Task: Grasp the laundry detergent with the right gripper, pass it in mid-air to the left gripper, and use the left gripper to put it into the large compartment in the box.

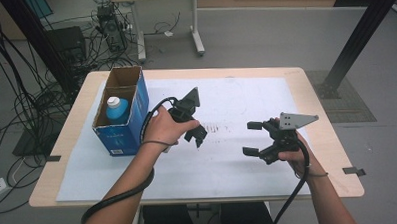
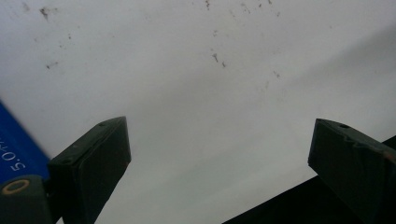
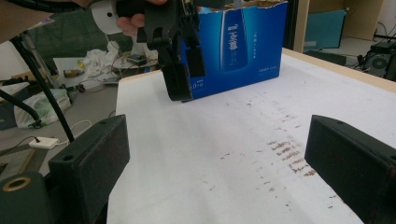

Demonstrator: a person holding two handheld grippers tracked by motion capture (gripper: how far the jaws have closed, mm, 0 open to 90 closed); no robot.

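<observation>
Your left gripper [image 1: 196,137] hangs empty, jaws wide, just right of the blue carton [image 1: 131,112] holding the white-capped bottle [image 1: 117,110] upright. Your right gripper [image 1: 255,138], also wide open, sits well farther right.

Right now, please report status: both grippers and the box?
Left gripper open, empty, over white sheet. Right gripper open, empty. Blue box upright, bottle inside. Nothing blocking.
</observation>
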